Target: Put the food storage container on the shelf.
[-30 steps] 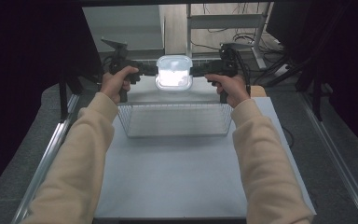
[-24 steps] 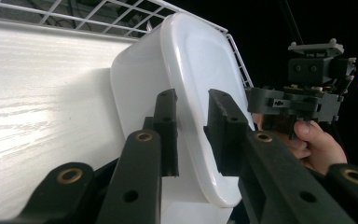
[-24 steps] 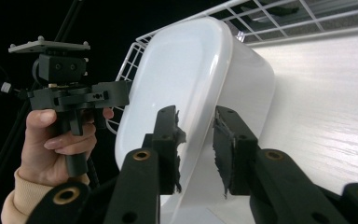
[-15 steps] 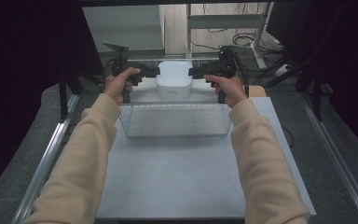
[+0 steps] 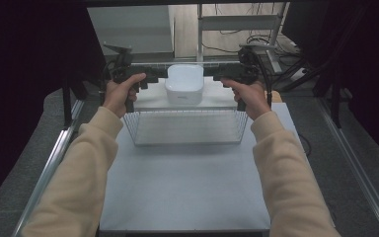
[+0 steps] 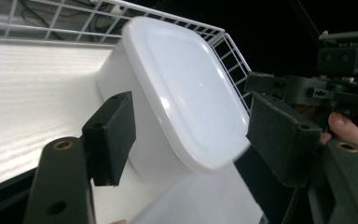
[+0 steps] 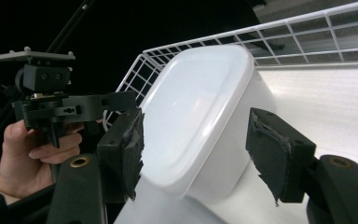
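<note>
Both tongs, left and right, have just spread open, releasing the white lidded container. It now rests in the wire basket at the desk's twelve o'clock edge; placement looks complete.

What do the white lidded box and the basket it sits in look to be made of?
White box: likely plastic, smooth and semi-gloss; its lid shows a soft sheen and moulded rounded corners. Basket: thin wire grid, seemingly white-coated metal, with open square mesh.
</note>
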{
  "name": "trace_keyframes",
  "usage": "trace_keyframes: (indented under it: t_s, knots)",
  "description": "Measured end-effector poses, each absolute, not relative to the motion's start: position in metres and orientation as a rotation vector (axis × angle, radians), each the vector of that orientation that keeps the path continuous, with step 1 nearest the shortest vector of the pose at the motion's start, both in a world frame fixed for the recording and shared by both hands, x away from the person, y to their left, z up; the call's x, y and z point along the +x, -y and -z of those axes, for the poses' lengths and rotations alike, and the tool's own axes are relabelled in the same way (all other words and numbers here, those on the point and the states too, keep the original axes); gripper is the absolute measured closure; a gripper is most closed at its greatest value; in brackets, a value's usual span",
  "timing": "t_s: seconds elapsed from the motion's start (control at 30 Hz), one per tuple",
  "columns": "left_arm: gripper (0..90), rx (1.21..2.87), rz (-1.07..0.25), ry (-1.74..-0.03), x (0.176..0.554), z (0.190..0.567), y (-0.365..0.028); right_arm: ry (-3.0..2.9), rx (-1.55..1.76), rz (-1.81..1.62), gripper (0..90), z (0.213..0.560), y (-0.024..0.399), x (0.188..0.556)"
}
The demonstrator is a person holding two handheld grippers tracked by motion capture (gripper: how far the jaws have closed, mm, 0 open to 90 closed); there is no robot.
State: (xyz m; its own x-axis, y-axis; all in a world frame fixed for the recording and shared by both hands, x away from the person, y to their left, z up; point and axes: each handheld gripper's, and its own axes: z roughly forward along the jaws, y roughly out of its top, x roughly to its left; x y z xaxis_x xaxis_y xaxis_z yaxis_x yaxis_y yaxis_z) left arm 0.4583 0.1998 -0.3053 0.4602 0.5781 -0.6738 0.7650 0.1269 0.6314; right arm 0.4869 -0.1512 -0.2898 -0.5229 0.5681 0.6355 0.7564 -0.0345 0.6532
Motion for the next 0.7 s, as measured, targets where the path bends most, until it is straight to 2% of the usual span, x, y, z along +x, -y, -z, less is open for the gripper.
trace_keyframes:
  t_s: [0.37,0.5,0.7]
  knots:
    - [29.2,1.643,0.022,-1.174,0.411,0.299,-0.202,2.226,-1.355,1.669,30.4,0.285,0.163,0.441]
    - [28.9,1.711,-0.095,-1.144,0.39,0.299,-0.202,2.284,-1.299,1.701,28.9,0.286,0.172,0.425]
    - [28.4,1.737,-0.133,-1.116,0.371,0.307,-0.203,2.328,-1.251,1.725,26.8,0.297,0.187,0.408]
